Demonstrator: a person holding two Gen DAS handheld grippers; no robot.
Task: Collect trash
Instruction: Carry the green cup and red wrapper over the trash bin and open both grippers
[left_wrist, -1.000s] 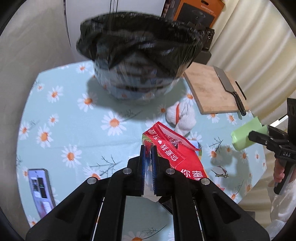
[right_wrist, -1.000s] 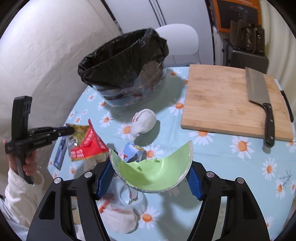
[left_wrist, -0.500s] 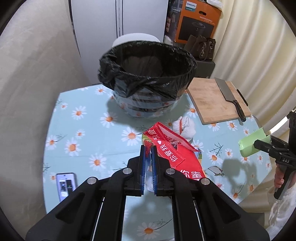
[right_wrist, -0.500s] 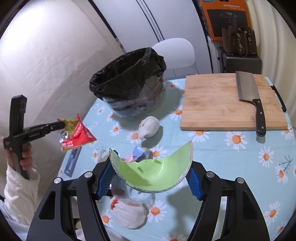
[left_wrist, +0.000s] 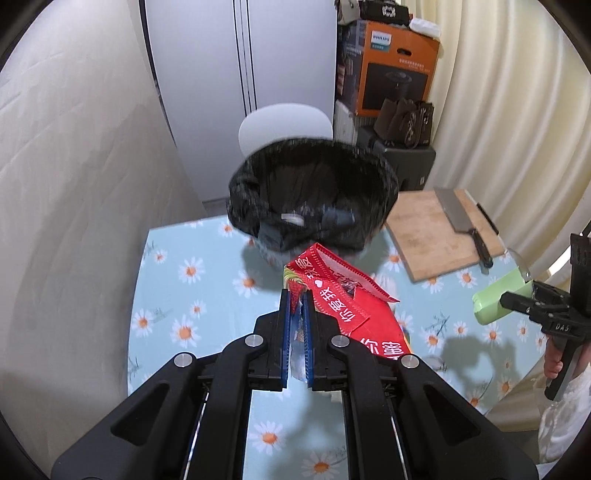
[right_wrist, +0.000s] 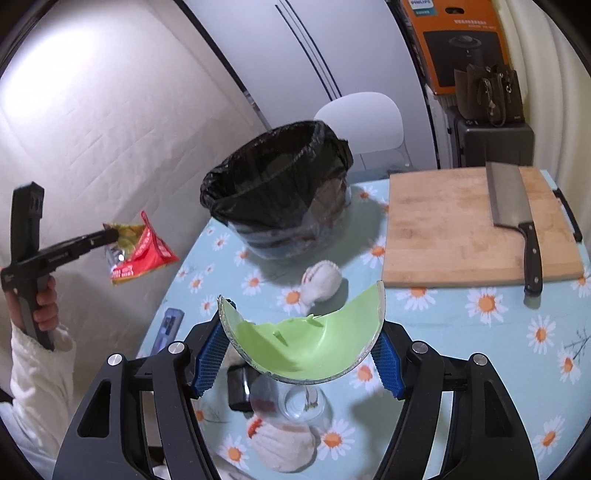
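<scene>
My left gripper (left_wrist: 296, 295) is shut on a red snack wrapper (left_wrist: 343, 295) and holds it high above the table, short of the bin; the wrapper also shows in the right wrist view (right_wrist: 142, 249). The bin (left_wrist: 314, 192) has a black bag liner and holds some trash; it also shows in the right wrist view (right_wrist: 277, 188). My right gripper (right_wrist: 301, 347) is shut on a broken green bowl piece (right_wrist: 306, 339), held above the table's near side. That piece shows at the right of the left wrist view (left_wrist: 496, 301).
A wooden cutting board (right_wrist: 476, 229) with a cleaver (right_wrist: 513, 218) lies at the right. A white glove (right_wrist: 319, 282) lies before the bin, another (right_wrist: 284, 443) near me beside a glass (right_wrist: 303, 402). A phone (right_wrist: 168, 328) lies at the table's left edge.
Both grippers have risen, and the view of the table has widened. The left one has lifted the red wrapper higher, so the inside of the bin now shows.
</scene>
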